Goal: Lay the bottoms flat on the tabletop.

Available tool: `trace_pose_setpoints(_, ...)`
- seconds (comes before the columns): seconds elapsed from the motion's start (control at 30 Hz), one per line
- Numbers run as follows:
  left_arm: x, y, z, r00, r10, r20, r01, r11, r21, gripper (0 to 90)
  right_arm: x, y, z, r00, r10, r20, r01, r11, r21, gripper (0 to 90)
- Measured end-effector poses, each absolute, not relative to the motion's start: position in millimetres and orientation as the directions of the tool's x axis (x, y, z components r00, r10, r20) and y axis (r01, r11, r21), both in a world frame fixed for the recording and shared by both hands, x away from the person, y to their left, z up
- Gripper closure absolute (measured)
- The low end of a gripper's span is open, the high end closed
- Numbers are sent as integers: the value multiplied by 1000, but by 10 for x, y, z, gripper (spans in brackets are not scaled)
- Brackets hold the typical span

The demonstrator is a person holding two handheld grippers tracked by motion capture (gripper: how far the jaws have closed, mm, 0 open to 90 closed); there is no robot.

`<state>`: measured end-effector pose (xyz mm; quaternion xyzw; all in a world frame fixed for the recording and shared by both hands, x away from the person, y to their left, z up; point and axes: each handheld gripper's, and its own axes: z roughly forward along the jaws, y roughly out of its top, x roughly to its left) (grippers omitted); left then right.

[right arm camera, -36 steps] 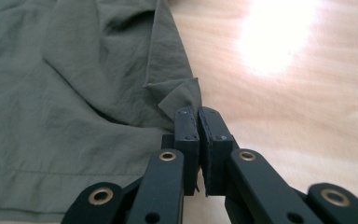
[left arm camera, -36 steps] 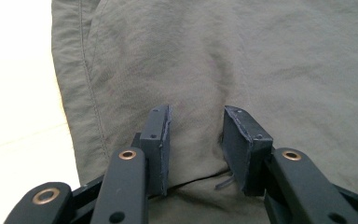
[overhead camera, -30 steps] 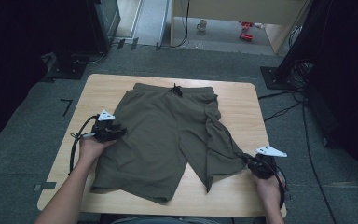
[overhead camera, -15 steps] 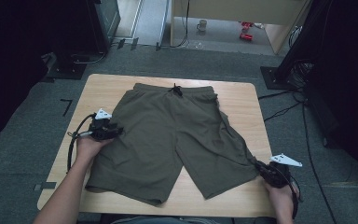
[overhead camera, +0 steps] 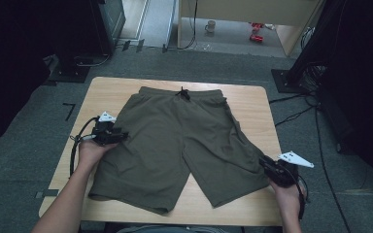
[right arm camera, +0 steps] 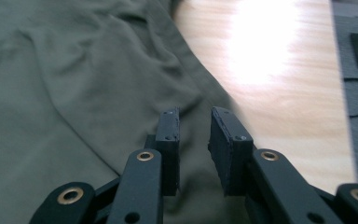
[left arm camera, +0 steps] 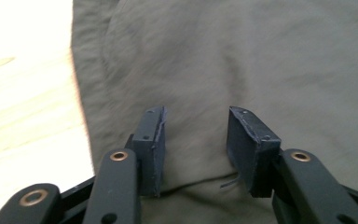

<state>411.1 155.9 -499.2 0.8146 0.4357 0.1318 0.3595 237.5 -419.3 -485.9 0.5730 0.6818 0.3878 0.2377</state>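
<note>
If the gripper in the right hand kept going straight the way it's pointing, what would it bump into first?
Most likely the green shorts. The right gripper, jaws just opened a little, points across the leg's cloth lying right ahead, though its height above the fabric is hard to judge.

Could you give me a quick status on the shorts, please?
Left gripper open on shorts. Right gripper just opening at leg edge. Shorts flat on table.

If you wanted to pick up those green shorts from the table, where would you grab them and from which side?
Probably the waistband. The shorts lie flat and spread on the table, legs toward the person and drawstring at the far edge. The waistband's two corners are thick, straight hems near bare wood, so jaws coming in low from the left and right sides could slide under and pinch them. Judged from the high view.
</note>
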Motion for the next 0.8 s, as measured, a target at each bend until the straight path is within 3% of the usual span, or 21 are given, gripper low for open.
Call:
trace_pose_setpoints(0.17,4153,1498,-4928,594,796,-117,602,-343,721,655,2585,-3988,-4807,-293,949,117,589,83,804,712)
trace_pose_setpoints(0.37,4264,1394,-4893,615,780,-114,583,-353,732,663,2876,-3708,-4725,-368,926,85,564,150,812,714)
trace_pose_setpoints(0.8,4524,1323,-4824,614,780,-123,573,-332,749,661,3459,-3303,-4705,-441,895,61,525,202,827,748)
